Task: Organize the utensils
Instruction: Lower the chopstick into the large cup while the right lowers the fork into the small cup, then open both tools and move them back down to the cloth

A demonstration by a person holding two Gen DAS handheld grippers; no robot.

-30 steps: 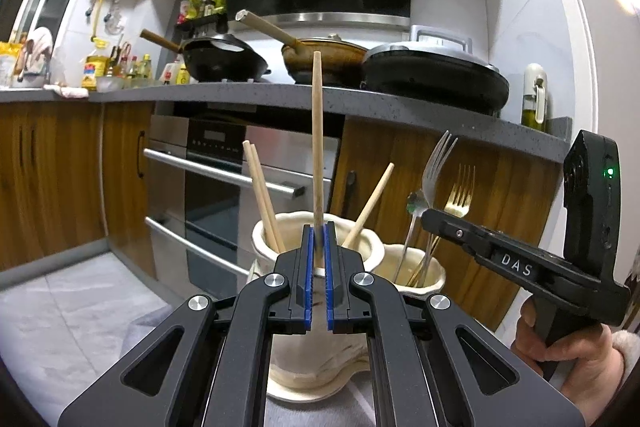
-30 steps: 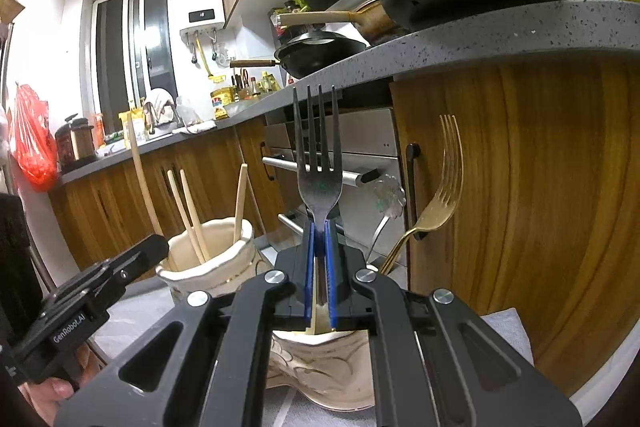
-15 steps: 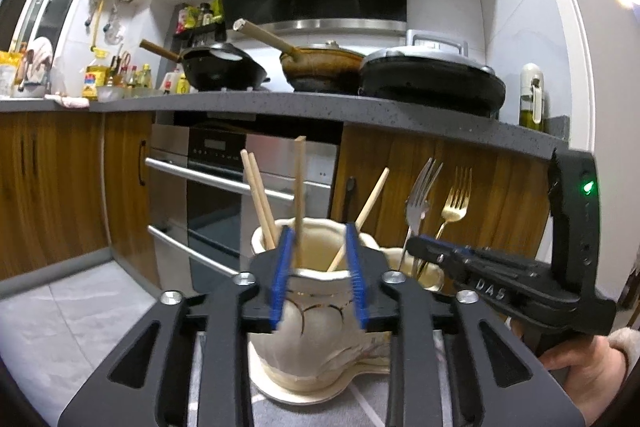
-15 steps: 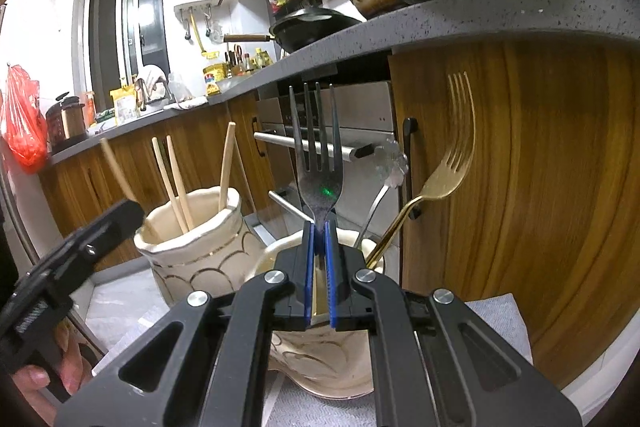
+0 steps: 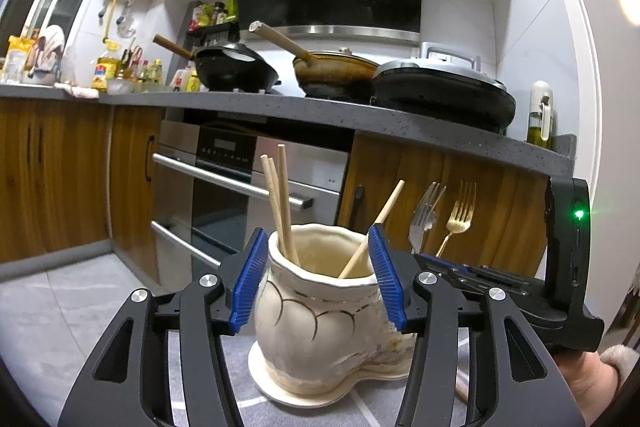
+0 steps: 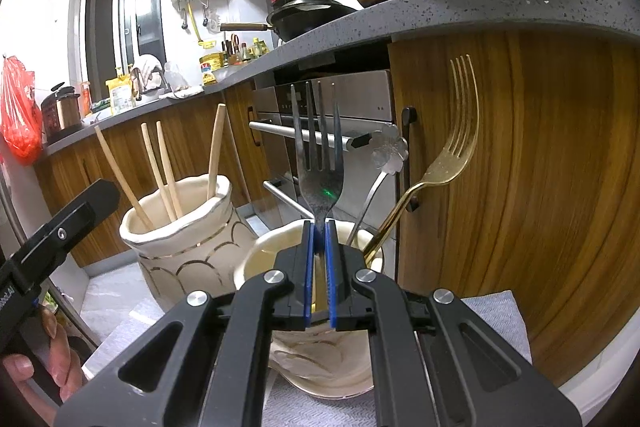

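On the grey mat before the cabinets, your left gripper (image 5: 318,279) is spreading its blue pads (image 5: 249,281) either side of the cream jar (image 5: 320,311), nothing pinched; four chopsticks (image 5: 282,203) stand inside it. Your right gripper (image 6: 320,259) pinches the steel fork (image 6: 319,155) by its neck, tines up, over the second jar (image 6: 256,259), which holds a gold fork (image 6: 444,163) and a flower-ended utensil (image 6: 386,151).

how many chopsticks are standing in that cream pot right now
4, all in the taller cream pot: one leaning far left, two close together in the middle, one at the right. Any lying low inside would be hidden.
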